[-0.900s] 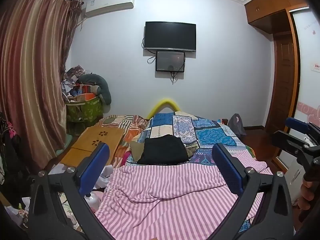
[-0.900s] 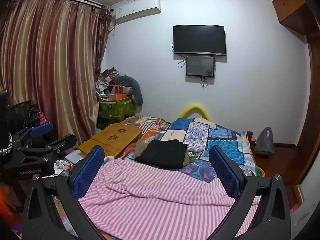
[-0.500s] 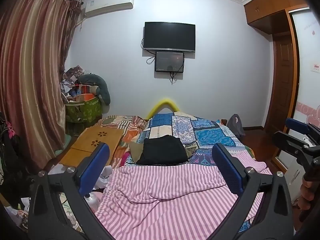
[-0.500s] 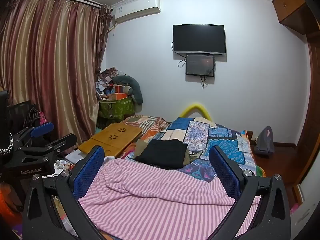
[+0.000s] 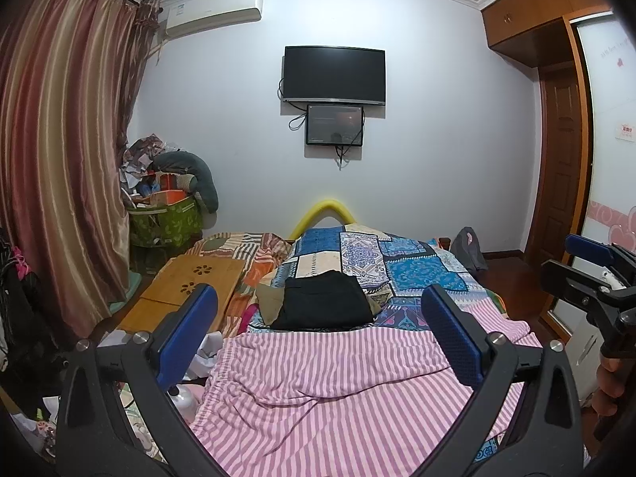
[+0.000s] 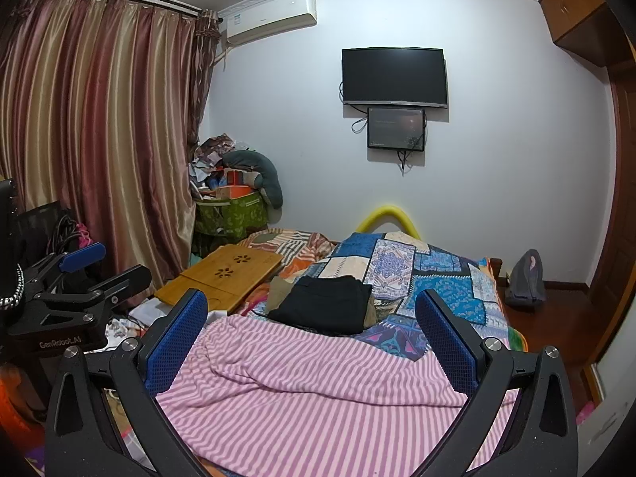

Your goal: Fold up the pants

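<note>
Left wrist view: my left tongs (image 5: 318,342) stand wide apart, empty, above the striped pants (image 5: 330,389), which lie crumpled on the bed (image 5: 417,274) directly below and ahead, waistband to the left, long axis running left to right. One pair; one dark folded stack (image 5: 324,306) beyond.

Right wrist view: my right tongs (image 6: 310,342) are likewise spread and empty, equally near the pants (image 6: 318,389).
</note>
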Tool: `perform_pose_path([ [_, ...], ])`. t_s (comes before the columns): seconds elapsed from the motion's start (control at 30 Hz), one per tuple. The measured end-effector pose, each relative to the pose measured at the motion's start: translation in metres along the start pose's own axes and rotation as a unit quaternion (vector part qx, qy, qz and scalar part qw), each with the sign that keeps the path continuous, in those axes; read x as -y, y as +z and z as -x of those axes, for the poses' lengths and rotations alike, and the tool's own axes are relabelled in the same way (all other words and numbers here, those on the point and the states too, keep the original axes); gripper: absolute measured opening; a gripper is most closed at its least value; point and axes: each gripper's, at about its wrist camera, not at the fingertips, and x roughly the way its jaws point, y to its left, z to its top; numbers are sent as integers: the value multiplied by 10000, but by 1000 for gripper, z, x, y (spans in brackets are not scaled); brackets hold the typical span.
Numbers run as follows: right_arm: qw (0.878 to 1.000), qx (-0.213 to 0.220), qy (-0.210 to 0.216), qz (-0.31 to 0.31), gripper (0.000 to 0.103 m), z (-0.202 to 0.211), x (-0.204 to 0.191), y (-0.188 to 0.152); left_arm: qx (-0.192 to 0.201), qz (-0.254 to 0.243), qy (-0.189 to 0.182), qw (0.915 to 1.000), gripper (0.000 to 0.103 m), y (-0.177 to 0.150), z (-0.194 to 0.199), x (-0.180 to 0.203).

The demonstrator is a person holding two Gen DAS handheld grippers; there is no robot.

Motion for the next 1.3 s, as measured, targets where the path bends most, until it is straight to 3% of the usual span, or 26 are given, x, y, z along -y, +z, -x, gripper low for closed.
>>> perform_pose_path([
  [1.3,10000,5,-21,-85,103,6,10,3,28,-50,-82,9999,103,3,4,3],
])
